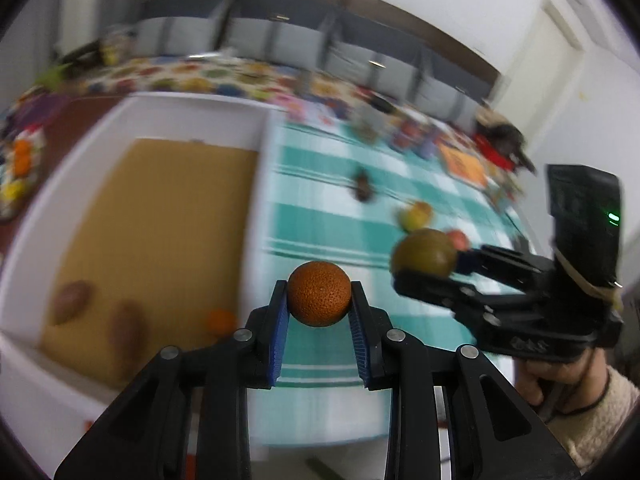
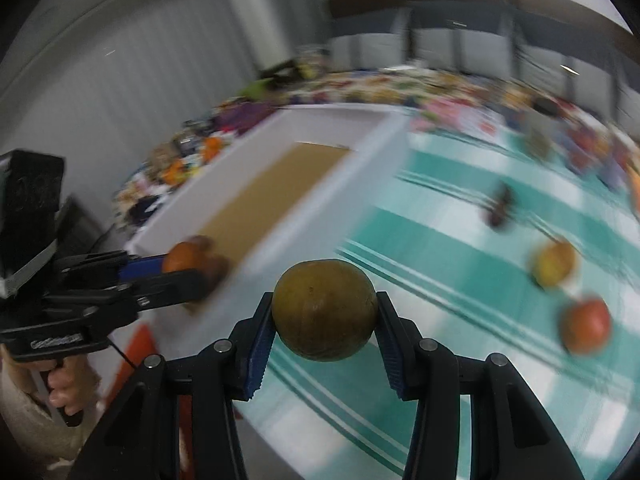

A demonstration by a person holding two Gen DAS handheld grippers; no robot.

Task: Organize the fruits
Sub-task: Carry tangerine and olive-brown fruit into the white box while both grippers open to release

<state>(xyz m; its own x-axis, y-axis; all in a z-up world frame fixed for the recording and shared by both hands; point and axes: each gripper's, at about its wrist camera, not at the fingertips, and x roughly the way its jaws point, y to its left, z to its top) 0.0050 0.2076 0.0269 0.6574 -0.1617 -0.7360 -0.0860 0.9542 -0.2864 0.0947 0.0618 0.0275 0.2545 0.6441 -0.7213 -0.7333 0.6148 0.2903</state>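
Orange (image 1: 319,299) pinched between the left gripper (image 1: 319,312) pads, riding in the air above the teal cloth (image 1: 320,200), just beside the white box (image 1: 256,184). Green fruit (image 2: 325,310) clamped in the right gripper (image 2: 325,320), also aloft over the cloth, well right of the box.

Both are round and held only at their widest points by narrow blue pads, so a twist or a jolt could squirt either one out, and it would likely roll off across the cloth. The background is smeared, which suggests a quick swing; that adds to the slip risk.

Inside the box, two brown fruits (image 1: 72,302) and a small orange one (image 1: 220,320) lie on the cardboard floor (image 1: 160,220). A drop from height could knock them or bounce out.

Apples (image 2: 554,265) and a dark item (image 2: 500,206) sit loose on the cloth; a low sweep could hit them.
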